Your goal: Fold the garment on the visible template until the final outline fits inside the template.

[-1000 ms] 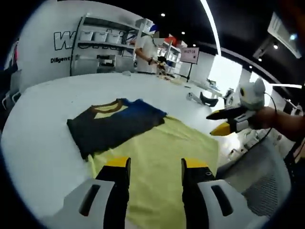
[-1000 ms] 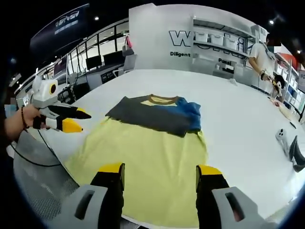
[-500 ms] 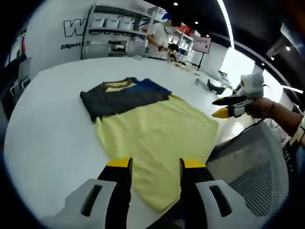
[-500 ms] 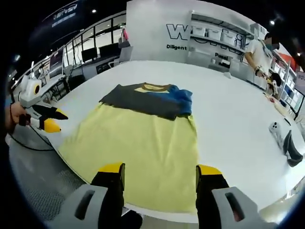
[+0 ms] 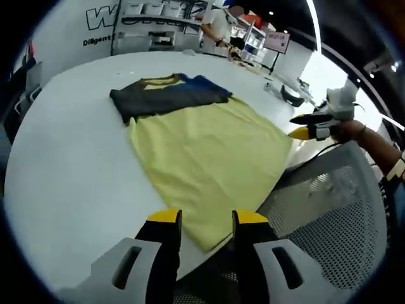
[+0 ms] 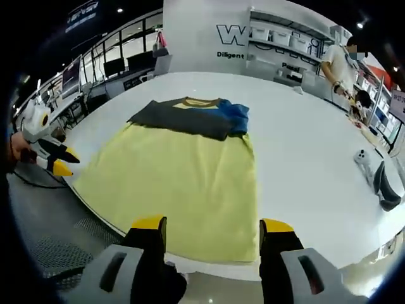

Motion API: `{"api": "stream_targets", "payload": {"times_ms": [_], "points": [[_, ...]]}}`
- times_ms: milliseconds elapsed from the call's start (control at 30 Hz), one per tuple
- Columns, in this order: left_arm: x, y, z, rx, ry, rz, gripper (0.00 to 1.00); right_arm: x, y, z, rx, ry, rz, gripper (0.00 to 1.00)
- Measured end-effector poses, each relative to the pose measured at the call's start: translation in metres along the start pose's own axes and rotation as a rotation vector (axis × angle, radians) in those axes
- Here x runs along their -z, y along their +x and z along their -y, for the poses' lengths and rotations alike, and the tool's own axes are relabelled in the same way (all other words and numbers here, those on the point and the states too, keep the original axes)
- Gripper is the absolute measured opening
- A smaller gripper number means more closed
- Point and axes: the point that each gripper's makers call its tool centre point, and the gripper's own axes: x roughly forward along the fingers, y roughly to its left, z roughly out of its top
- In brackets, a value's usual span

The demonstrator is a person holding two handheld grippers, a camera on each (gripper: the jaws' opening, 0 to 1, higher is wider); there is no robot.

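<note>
Far white wall (image 6: 202,31) behind the round white table carries large outlined letters cut off by grey shelving, only "W" legible, with smaller dark text beneath starting "Diligent" and a further fragment "Pas" past the shelves; small pink-white sign (image 5: 276,40) on a stand far right, text unreadable.

Large white round-edged bench (image 6: 304,145), bare surface showing at 3 o'clock in the right gripper view; a small white device (image 6: 362,158) and a dark curved object (image 6: 384,187) lie close together near its 3 o'clock rim. Grey perforated mesh panel (image 5: 335,221) beside the bench edge at 4 o'clock in the left gripper view. White wall with dark lettering (image 6: 231,35) and shelving with pale bins (image 6: 278,38) at 12 o'clock, a person in a white top (image 6: 336,63) standing at 1 o'clock, and monitors (image 6: 123,66) at 10 o'clock.
</note>
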Motion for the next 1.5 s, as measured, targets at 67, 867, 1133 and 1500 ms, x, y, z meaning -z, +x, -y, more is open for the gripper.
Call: {"api": "stream_targets", "payload": {"times_ms": [67, 867, 1133, 1500], "points": [[0.002, 0.001, -0.001, -0.007, 0.001, -0.011, 0.25, 0.004, 0.001, 0.006, 0.023, 0.02, -0.006, 0.56], [0.023, 0.004, -0.005, -0.088, -0.053, -0.093, 0.15, 0.034, 0.017, 0.02, 0.014, 0.013, -0.106, 0.42], [0.029, 0.005, -0.005, -0.107, -0.069, -0.1, 0.15, 0.035, 0.019, 0.018, -0.003, 0.008, -0.105, 0.41], [0.03, 0.005, -0.013, -0.185, -0.043, -0.121, 0.01, 0.036, 0.021, 0.014, -0.038, 0.038, -0.104, 0.35]]}}
